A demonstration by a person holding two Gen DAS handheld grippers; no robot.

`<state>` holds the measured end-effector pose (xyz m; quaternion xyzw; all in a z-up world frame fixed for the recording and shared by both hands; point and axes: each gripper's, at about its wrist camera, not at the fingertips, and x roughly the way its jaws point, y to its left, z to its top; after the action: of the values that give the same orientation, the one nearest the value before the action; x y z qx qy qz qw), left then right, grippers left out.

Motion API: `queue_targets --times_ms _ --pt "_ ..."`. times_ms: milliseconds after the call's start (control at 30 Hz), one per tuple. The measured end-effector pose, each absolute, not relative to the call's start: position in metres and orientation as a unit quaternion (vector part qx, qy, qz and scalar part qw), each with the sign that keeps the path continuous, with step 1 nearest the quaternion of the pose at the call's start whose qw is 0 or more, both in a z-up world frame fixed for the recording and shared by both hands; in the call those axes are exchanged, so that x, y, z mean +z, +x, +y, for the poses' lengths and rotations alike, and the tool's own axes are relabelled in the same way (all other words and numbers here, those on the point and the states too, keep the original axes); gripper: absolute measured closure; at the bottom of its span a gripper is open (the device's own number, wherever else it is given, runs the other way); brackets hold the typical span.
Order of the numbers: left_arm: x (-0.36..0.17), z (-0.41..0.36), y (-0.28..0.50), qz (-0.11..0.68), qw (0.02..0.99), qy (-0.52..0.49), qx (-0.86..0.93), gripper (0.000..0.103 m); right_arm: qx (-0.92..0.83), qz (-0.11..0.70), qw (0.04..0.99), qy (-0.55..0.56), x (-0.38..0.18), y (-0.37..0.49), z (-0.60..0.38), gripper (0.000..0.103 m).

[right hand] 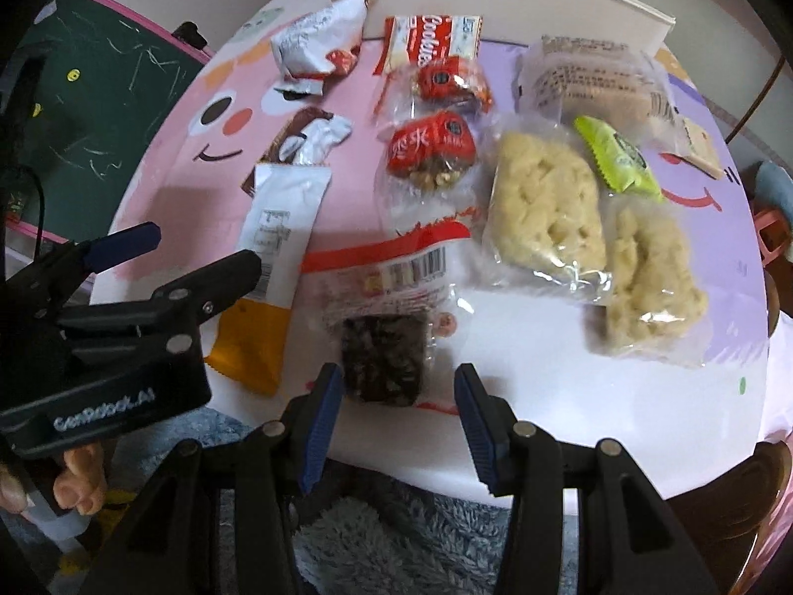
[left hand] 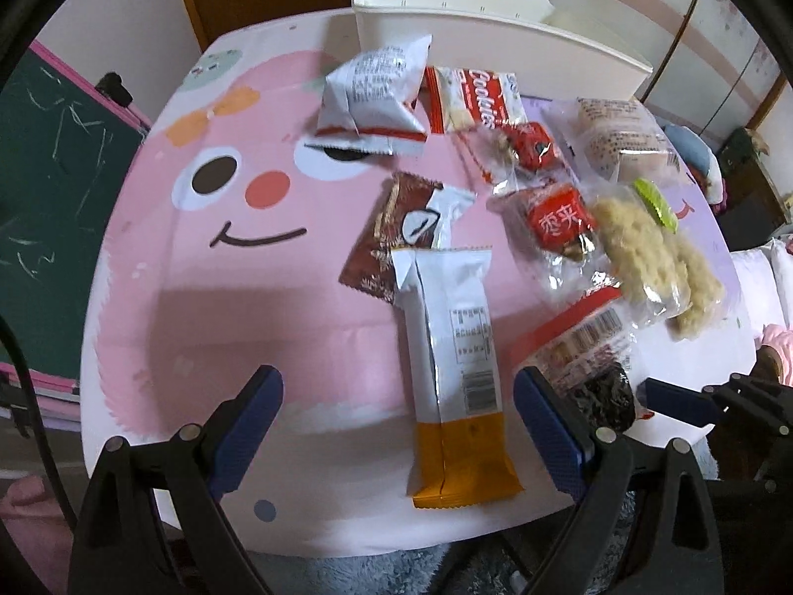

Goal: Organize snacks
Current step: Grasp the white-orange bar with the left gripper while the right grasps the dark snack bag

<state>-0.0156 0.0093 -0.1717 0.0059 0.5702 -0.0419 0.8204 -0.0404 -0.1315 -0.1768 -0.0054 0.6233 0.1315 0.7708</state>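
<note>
Long white foil snack packet with an orange end (left hand: 453, 372) lies flat near the front edge of the round table with a pink cartoon-face cover (left hand: 198, 297), its orange end toward the camera. The left tool (left hand: 399, 426) hangs above it, its blue-padded jaws spread wide to either side of the packet and gripping nothing. Touching the packet's far end is a brown foil wrapper with a white twisted end (left hand: 391, 233). Just right of the packet, a clear packet with a red band, a barcode and a dark cake inside (right hand: 384, 327) lies at the front edge; the right tool (right hand: 399, 409) is poised over the dark cake, jaws wide apart and empty. Behind this packet sit two clear packets with red labels and walnut pieces (right hand: 431, 144), one beyond the other. To their right, two clear bags of pale puffed-rice slabs (right hand: 545, 198) lie side by side, with a small lime-green sachet (right hand: 619, 158) resting at their far edge. Farther back are a frosted bag holding a round pastry (right hand: 585, 79), a red and white packet printed "Cookies" (left hand: 471, 99) and a crumpled white foil pouch with a red stripe (left hand: 376, 94). A white rectangular plastic bin (left hand: 495, 34) stands at the far edge of the table. A green chalkboard with a pink frame (left hand: 54, 158) stands to the left, beside the table.
</note>
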Motion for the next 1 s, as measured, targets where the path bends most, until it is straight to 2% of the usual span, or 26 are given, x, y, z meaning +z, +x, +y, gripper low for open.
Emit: queue_targets --times_ms 333,567,667,1000 --pt "-0.180 0.013 -0.011 0.579 0.814 -0.012 -0.037 0.009 0.148 0.622 0.768 0.035 -0.181 -0.030 -0.138 0.055" --pt "-0.182 0.025 -0.010 0.580 0.813 -0.037 -0.038 0.009 0.146 0.622 0.769 0.018 -0.180 -0.025 -0.127 0.049" --pt "-0.184 0.024 -0.010 0.582 0.811 -0.036 -0.037 0.009 0.143 0.622 0.770 0.005 -0.181 -0.023 -0.121 0.040" --pt "-0.174 0.029 -0.011 0.562 0.824 -0.053 -0.035 0.009 0.165 0.622 0.765 0.014 -0.185 -0.019 -0.106 0.039"
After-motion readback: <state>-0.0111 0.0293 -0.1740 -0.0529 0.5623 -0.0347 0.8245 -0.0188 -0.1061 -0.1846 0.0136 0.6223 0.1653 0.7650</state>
